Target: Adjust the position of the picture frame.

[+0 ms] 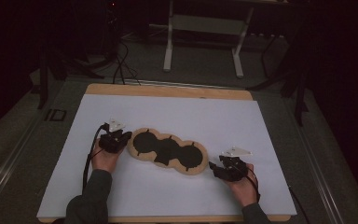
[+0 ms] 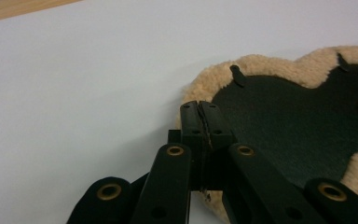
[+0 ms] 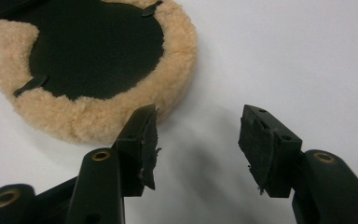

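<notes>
A three-lobed pad (image 1: pixel 168 150) with a tan fleece rim and black inner faces lies flat in the middle of the white sheet (image 1: pixel 177 112). My left gripper (image 1: pixel 123 137) is at the pad's left end. In the left gripper view the jaws (image 2: pixel 199 107) are pressed tight together over the fleece rim of the pad (image 2: pixel 289 121), with no fleece showing between them. My right gripper (image 1: pixel 214 169) sits just off the pad's right end. In the right gripper view it (image 3: pixel 198 135) stands open and empty, its left jaw close to the round lobe (image 3: pixel 93 46).
The white sheet covers a wooden tabletop (image 1: pixel 168 90) whose far edge shows. Beyond it on the dark floor stand a white table frame (image 1: pixel 205 28) and cables (image 1: pixel 121 65). Bare white sheet surrounds the pad on all sides.
</notes>
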A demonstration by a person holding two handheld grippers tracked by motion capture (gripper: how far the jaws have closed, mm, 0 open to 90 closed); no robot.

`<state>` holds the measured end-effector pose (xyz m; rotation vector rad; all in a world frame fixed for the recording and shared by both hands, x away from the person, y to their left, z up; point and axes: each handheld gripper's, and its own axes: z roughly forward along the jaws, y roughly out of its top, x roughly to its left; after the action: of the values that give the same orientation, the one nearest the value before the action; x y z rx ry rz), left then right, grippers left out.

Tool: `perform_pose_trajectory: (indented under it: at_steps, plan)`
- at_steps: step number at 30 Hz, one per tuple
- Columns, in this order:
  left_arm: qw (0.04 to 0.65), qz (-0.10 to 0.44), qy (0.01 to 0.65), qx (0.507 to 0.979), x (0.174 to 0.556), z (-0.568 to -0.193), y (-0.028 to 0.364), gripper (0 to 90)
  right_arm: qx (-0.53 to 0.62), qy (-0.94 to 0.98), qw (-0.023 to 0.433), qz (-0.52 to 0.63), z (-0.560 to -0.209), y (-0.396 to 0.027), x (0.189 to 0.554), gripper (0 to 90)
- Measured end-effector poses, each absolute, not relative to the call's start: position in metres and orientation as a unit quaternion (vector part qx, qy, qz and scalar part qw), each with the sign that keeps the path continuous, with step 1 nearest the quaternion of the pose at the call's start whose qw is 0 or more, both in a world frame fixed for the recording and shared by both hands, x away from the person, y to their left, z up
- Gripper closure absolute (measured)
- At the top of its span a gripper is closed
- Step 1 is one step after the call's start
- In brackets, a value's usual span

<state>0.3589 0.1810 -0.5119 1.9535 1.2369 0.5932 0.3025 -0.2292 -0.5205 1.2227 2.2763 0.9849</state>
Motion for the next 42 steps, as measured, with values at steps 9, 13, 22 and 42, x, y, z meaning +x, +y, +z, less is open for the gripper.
perform_pose_trajectory:
  at_steps: [9, 13, 22, 42]
  plan:
    - [0.352, 0.235, 0.482, 0.767, 0.375, -0.516, 0.177, 90.0, 0.434, 0.812, 0.185, 0.345, -0.522, -0.229, 0.303, 47.0]
    - [0.349, 0.232, 0.485, 0.767, 0.381, -0.518, 0.176, 90.0, 0.433, 0.813, 0.183, 0.344, -0.523, -0.229, 0.303, 48.9]
    - [0.349, 0.224, 0.506, 0.757, 0.39, -0.526, 0.178, 90.0, 0.432, 0.816, 0.178, 0.341, -0.524, -0.228, 0.303, 51.5]
    - [0.338, 0.184, 0.524, 0.76, 0.393, -0.537, 0.184, 90.0, 0.432, 0.824, 0.167, 0.327, -0.53, -0.225, 0.307, 51.0]
